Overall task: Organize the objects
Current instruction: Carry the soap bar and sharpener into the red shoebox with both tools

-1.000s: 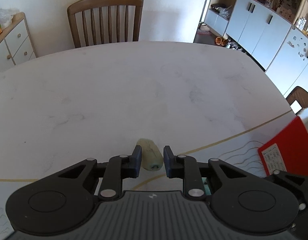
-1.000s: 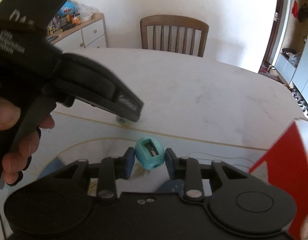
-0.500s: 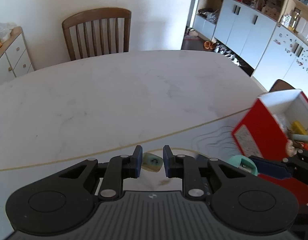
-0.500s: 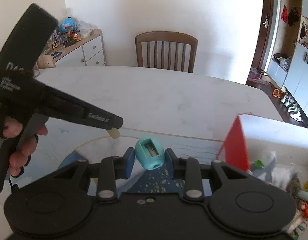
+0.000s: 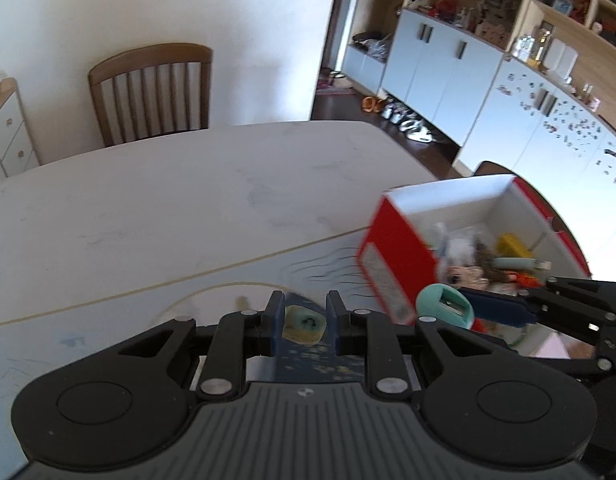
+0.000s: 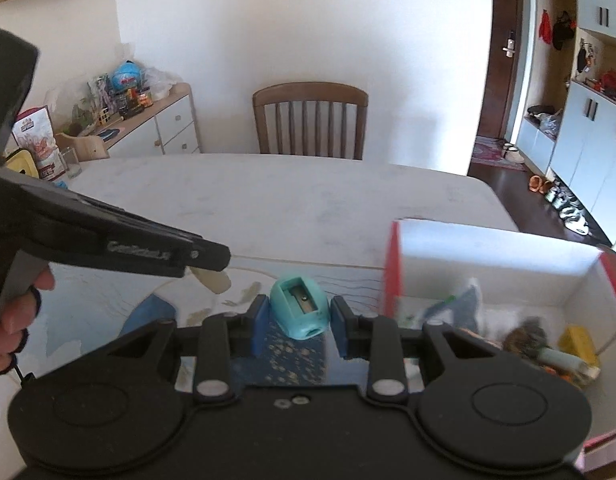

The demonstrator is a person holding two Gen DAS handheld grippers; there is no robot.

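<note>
Both tongs loaded, above the desk [image 6: 291, 200]: left tongs [image 5: 305, 320] pinching a pale eraser [image 5: 303, 325], right tongs [image 6: 295, 322] clamped on a teal sharpener [image 6: 300, 306]. Could collide near the red box [image 6: 484, 256], or miss it. Right view only: hand [image 6: 15, 312], cluttered sideboard.

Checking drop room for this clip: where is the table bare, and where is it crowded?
Bare: the white table from the wooden chair to the gold line. Crowded: the red box, its floor heaped with small items; only its far wall side looks free.
</note>
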